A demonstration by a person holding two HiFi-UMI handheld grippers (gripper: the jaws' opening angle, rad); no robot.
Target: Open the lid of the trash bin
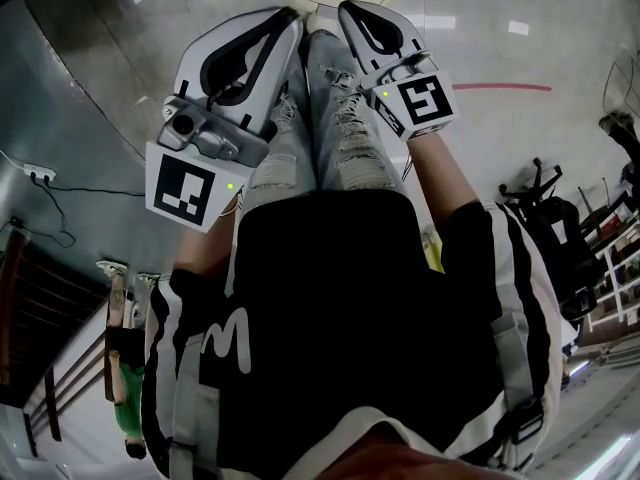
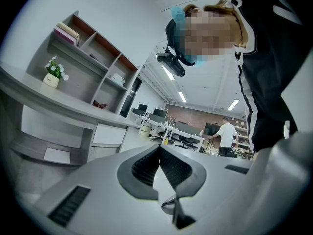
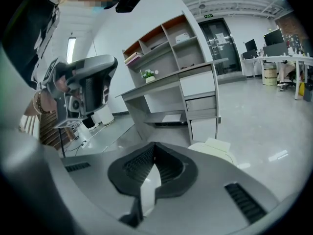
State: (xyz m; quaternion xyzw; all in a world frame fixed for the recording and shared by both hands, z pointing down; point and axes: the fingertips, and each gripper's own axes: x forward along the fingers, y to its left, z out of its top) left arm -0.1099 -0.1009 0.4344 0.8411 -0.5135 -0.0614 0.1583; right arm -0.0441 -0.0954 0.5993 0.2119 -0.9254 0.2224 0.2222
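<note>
Over thighs [image 1: 322,133], left gripper [image 2: 159,149] closed, right gripper [image 3: 154,146] closed

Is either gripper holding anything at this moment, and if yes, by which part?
Nothing is held. The left gripper and the right gripper both have their jaws closed together with nothing between them. The trash bin stands apart, untouched.

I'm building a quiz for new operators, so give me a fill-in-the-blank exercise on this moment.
1. The left gripper and the right gripper both have their jaws ____.
2. Between each gripper's jaws there is ____.
3. The lid of the trash bin is ____, and neither gripper touches it.

Missing words: shut; nothing; closed.
</note>
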